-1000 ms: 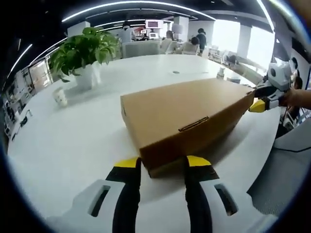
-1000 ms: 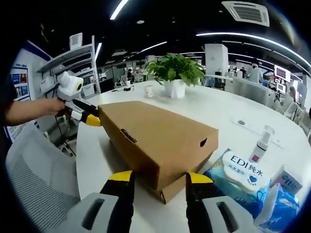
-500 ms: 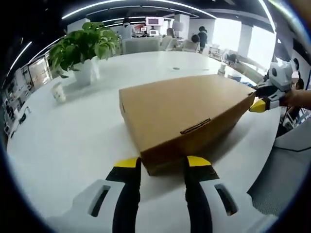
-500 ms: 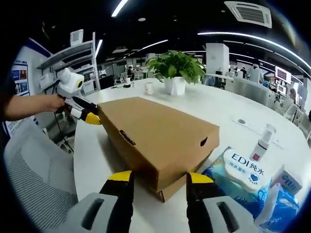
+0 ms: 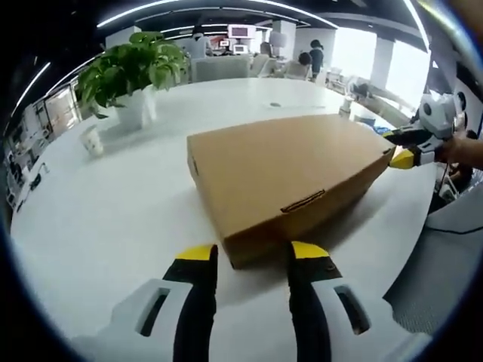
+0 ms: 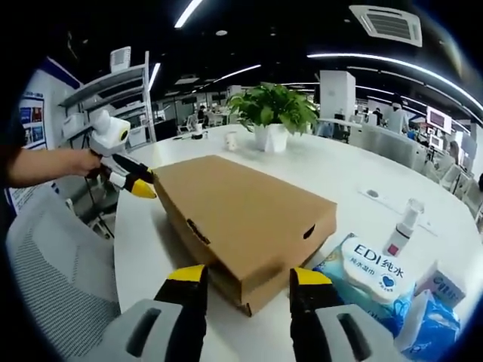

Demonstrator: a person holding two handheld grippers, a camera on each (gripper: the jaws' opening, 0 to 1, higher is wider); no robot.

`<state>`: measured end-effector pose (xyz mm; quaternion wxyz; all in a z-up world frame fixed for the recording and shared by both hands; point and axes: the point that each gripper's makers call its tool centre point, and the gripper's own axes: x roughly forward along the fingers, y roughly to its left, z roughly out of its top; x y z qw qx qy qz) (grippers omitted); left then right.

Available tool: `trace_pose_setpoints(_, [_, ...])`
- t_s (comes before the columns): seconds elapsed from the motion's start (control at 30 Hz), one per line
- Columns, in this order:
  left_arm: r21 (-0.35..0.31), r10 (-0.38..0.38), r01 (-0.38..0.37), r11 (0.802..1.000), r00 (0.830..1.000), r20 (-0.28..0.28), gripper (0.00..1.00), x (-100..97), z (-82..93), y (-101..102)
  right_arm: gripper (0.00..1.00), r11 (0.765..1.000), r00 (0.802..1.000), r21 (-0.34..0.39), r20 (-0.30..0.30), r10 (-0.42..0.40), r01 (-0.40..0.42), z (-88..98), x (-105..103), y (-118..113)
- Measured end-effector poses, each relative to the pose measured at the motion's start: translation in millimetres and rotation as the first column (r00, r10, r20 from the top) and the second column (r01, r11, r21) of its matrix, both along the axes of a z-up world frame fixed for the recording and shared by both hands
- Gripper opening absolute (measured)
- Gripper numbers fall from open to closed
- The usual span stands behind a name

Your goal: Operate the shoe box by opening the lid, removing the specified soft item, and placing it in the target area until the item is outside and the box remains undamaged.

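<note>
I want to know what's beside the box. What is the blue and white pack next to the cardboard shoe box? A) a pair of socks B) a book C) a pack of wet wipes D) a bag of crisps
C: the soft blue pack of wet wipes with a white "EDI" label lies right beside the shoe box on the white table.

The closed shoe box hides its contents; the blue pack is cut off by the view's edge.

Open-plan office. A large white table carries a potted plant at 11 o'clock. Strip lights, a ceiling vent and shelving surround it.
</note>
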<state>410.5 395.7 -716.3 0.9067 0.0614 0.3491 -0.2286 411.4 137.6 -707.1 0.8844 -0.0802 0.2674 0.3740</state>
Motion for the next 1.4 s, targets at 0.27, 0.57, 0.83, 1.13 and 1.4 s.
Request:
trace_pose_setpoints(0.27, [0.000, -0.015, 0.015, 1.000, 0.999, 0.033, 0.37, 2.5, 13.0, -2.6, 0.42, 1.000, 1.000, 0.000, 0.018, 0.010, -0.010, 6.2, 0.6, 0.4])
trace_pose_setpoints(0.57, [0.000, -0.045, 0.045, 0.999, 0.997, 0.066, 0.38, 6.0, 16.3, -6.1, 0.41, 1.000, 0.999, -0.008, 0.037, 0.026, -0.025, 6.5, 1.9, 8.5])
trace_pose_setpoints(0.83, [-0.004, -0.043, 0.043, 0.999, 0.997, 0.072, 0.39, 6.3, 13.3, -6.0, 0.40, 1.000, 0.999, -0.021, 0.030, 0.016, -0.015, 2.2, 2.2, 8.3])
trace_pose_setpoints(1.13, [0.014, -0.050, 0.049, 0.999, 0.998, 0.049, 0.39, 7.8, 4.3, -7.3, 0.40, 1.000, 1.000, -0.027, 0.015, 0.007, -0.006, -3.7, 2.1, 8.2])
trace_pose_setpoints(1.4, [0.046, -0.066, 0.064, 0.997, 0.997, 0.033, 0.39, 9.2, -1.8, -7.9, 0.40, 0.999, 1.000, -0.039, 0.019, 0.003, -0.002, -8.6, 2.2, 8.5])
